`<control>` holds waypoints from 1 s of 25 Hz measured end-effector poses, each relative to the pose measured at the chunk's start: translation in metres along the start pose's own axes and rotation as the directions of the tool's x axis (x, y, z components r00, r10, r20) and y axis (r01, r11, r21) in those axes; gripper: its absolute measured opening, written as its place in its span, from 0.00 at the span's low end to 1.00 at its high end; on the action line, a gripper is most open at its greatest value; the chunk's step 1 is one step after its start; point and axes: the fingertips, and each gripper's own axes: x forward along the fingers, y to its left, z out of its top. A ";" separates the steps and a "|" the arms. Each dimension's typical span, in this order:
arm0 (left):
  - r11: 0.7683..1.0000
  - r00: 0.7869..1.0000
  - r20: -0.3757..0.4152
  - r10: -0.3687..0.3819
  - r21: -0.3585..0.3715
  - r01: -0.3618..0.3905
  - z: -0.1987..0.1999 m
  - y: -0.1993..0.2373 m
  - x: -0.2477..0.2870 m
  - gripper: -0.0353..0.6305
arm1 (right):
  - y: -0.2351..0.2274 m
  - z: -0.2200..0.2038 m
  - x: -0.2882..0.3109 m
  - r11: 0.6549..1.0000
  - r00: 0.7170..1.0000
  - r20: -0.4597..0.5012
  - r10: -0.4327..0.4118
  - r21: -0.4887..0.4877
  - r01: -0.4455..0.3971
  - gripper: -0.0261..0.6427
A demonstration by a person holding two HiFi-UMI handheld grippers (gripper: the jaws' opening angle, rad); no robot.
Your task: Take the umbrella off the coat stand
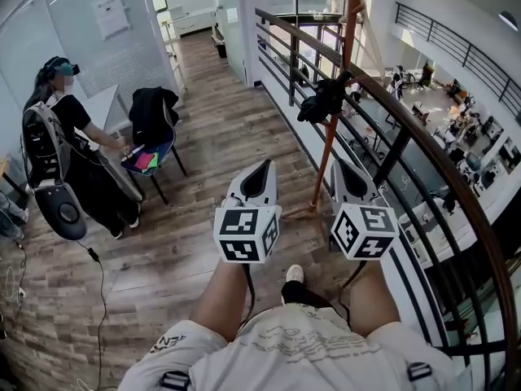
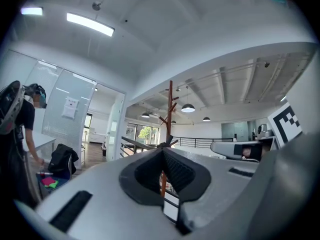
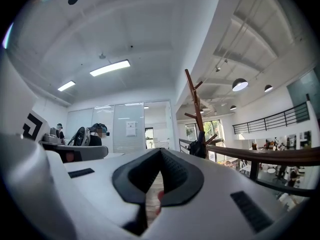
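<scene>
A plank floor carries everything. Just ahead of the right tongs, by the railing, a stand rises from the floor, with a black umbrella hung on a peg. Well ahead and left of the left tongs are a chair and a person. A cable trails left.

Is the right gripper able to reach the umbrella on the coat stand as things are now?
Probably, with a reach forward: nothing stands between the right gripper and the umbrella on the coat stand. Its fingers are together and must open first.
</scene>
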 end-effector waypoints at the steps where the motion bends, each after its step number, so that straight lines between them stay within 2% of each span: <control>1: 1.000 1.000 -0.001 0.001 -0.004 -0.001 -0.001 0.003 0.003 0.05 | -0.002 0.000 0.003 1.000 1.000 0.003 -0.006 -0.001 0.006 0.03; 11: 0.999 0.999 -0.029 -0.036 0.021 0.037 -0.013 0.018 0.056 0.05 | -0.028 -0.004 0.048 0.999 0.999 0.018 -0.037 0.005 0.037 0.03; 25: 0.997 0.996 -0.051 -0.079 0.018 0.080 -0.007 0.052 0.189 0.05 | -0.084 0.005 0.166 0.997 0.997 0.014 -0.073 -0.016 0.073 0.03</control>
